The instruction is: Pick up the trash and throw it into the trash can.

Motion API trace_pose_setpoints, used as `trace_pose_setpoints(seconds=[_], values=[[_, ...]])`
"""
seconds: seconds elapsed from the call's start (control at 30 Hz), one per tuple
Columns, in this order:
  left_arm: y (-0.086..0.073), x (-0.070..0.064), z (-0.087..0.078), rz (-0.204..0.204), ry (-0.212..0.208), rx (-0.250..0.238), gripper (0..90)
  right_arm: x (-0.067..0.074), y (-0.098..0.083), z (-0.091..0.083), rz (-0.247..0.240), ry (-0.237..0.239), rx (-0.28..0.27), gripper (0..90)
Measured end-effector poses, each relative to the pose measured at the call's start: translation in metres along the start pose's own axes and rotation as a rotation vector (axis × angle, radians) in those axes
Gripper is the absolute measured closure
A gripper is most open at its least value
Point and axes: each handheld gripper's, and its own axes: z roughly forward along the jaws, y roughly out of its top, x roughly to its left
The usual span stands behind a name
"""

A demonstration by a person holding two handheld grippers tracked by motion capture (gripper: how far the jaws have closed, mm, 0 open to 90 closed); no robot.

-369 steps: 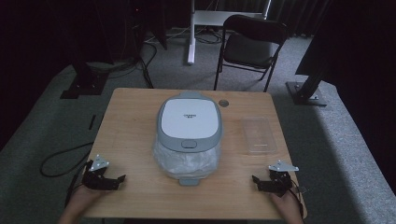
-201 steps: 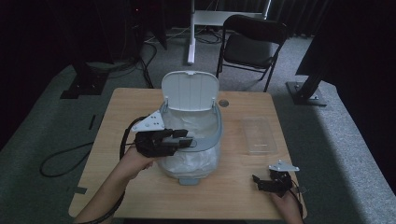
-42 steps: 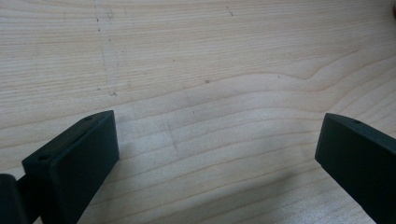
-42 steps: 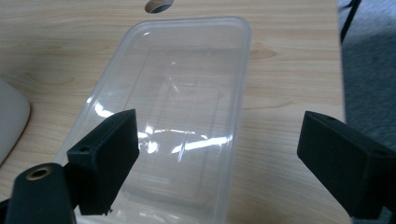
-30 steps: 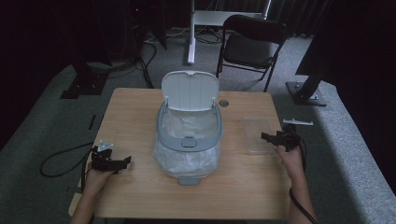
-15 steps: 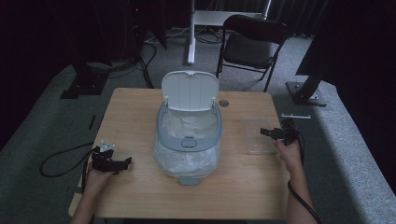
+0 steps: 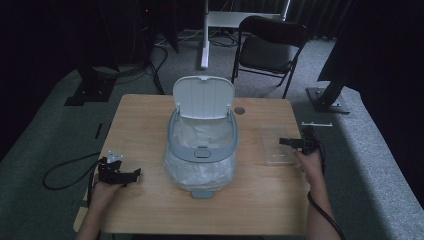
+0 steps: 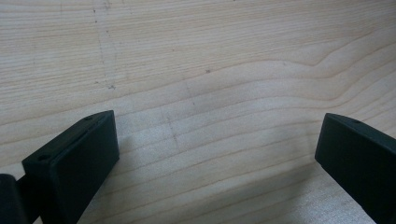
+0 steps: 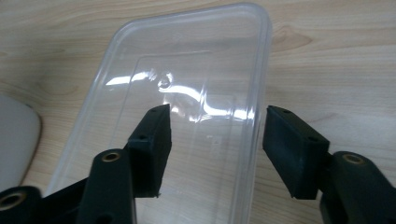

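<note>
One wooden surface (image 7: pixel 260 200) fills the lower middle of the high view, and on it stand two things: one grey and white bin (image 7: pixel 202 150) at the centre, with its single lid (image 7: pixel 203 96) tipped up towards the top of the frame and a clear bag lining the inside, and one clear plastic tray (image 7: pixel 278 144) at the right middle of the frame, near the surface's right edge and well apart from the bin. Beyond the surface, at the upper right, stands one black folding chair (image 7: pixel 267 47). The tray is a shallow rectangle with rounded corners lying flat and open side up; in the high view its long axis runs up and down the frame, from the near edge of the surface towards the far one. There are two grippers. The right gripper (image 9: pixel 212 144) has its jaws set astride one long wall of the tray, one jaw inside the tray and the other outside it; they have just been closing with that rim between them, and a gap remains on each side, so the pads do not press on it yet. The left gripper (image 8: pixel 215 154) rests at the lower left of the high view, jaws wide apart over bare wood.
</note>
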Motion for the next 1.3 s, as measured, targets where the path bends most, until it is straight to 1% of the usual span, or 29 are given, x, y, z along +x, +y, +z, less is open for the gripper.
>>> trace_pose_setpoints(seconds=[0.03,0.1,0.17,0.23,0.27,0.3,0.33,0.4,0.43,0.5,0.53,0.63,0.67,0.7,0.77,0.8,0.87,0.9,0.97,1.0,1.03,1.07,1.1,1.13,1.17,1.2,1.23,1.27,1.3], values=[[0.000,0.000,0.000,0.001,0.001,0.001,0.6,0.000,0.000,0.000,0.005,-0.004,-0.001,42.4],[0.000,0.000,0.000,0.001,0.000,0.002,0.6,0.001,0.001,-0.001,0.009,0.003,0.000,50.2],[0.001,0.000,0.000,-0.001,-0.001,0.001,0.6,0.003,0.002,-0.002,0.000,-0.013,0.004,52.1],[0.001,0.000,0.000,-0.001,-0.001,0.001,0.6,0.004,0.003,-0.002,-0.003,-0.010,0.005,52.1],[0.000,0.001,0.000,-0.003,-0.002,0.000,0.6,0.004,0.003,-0.004,0.003,-0.008,-0.005,59.7],[0.000,0.001,0.000,-0.003,-0.002,0.000,0.6,0.004,0.003,-0.004,0.005,-0.008,-0.013,63.3],[0.000,0.001,0.000,-0.005,-0.003,-0.002,0.6,0.004,0.002,-0.005,0.000,-0.023,-0.021,66.1],[0.000,0.001,0.000,-0.006,-0.001,-0.001,0.6,0.004,0.002,-0.006,0.004,-0.023,-0.017,67.7],[0.000,0.000,0.000,-0.002,0.001,0.001,0.6,0.005,0.001,-0.006,0.001,-0.012,-0.015,72.3],[0.000,0.000,0.000,-0.001,0.003,0.002,0.6,0.006,0.001,-0.008,0.001,0.002,-0.014,73.7],[0.000,0.000,0.000,0.000,0.004,0.002,0.6,0.006,0.001,-0.008,0.001,0.019,-0.017,78.6],[0.001,0.000,0.001,0.001,0.006,0.002,0.6,0.007,0.000,-0.011,0.011,0.044,-0.031,80.5],[0.001,-0.001,0.001,0.003,0.011,0.004,0.6,0.007,0.000,-0.011,0.011,0.044,-0.031,83.8],[0.001,-0.001,0.001,0.001,0.010,0.004,0.6,0.013,0.000,-0.012,-0.032,0.031,-0.022,84.3],[0.001,-0.001,0.001,0.000,0.009,0.003,0.6,0.015,-0.001,-0.012,-0.033,0.055,-0.017,84.4],[0.001,0.000,0.001,0.000,0.008,0.003,0.6,0.016,-0.001,-0.013,-0.043,0.052,-0.021,84.4],[0.001,-0.001,0.001,0.001,0.012,0.004,0.6,0.016,0.000,-0.015,-0.033,0.064,-0.032,84.3],[0.001,-0.001,0.001,0.001,0.012,0.005,0.6,0.017,0.000,-0.015,-0.041,0.052,-0.032,84.3],[0.001,-0.001,0.001,0.000,0.011,0.004,0.6,0.015,0.001,-0.016,-0.021,0.088,-0.040,83.5],[0.001,-0.001,0.001,0.000,0.010,0.004,0.6,0.014,0.001,-0.016,-0.007,0.085,-0.045,80.6],[0.001,-0.001,0.001,0.000,0.011,0.004,0.7,0.012,0.001,-0.015,0.004,0.095,-0.046,64.9],[0.001,-0.001,0.001,-0.002,0.010,0.003,0.6,0.011,0.002,-0.014,0.016,0.118,-0.041,58.6],[0.001,0.000,0.001,-0.001,0.008,0.003,0.6,0.011,0.001,-0.013,0.011,0.107,-0.030,67.7],[0.001,0.000,0.001,-0.005,0.006,0.001,0.6,0.012,0.001,-0.013,-0.008,0.080,-0.025,75.1],[0.001,0.000,0.001,-0.008,0.005,-0.001,0.6,0.012,0.001,-0.013,-0.013,0.081,-0.023,75.1],[0.001,0.000,0.001,-0.010,0.004,-0.002,0.6,0.013,0.001,-0.013,-0.014,0.085,-0.020,79.6],[0.001,0.001,0.001,-0.014,0.004,-0.002,0.6,0.013,0.001,-0.013,-0.028,0.069,-0.018,81.2],[0.001,0.001,0.001,-0.014,0.003,-0.003,0.6,0.014,0.001,-0.013,-0.035,0.060,-0.017,78.4],[0.001,0.001,0.001,-0.014,0.003,-0.003,0.6,0.014,0.001,-0.013,-0.035,0.060,-0.017,78.4]])
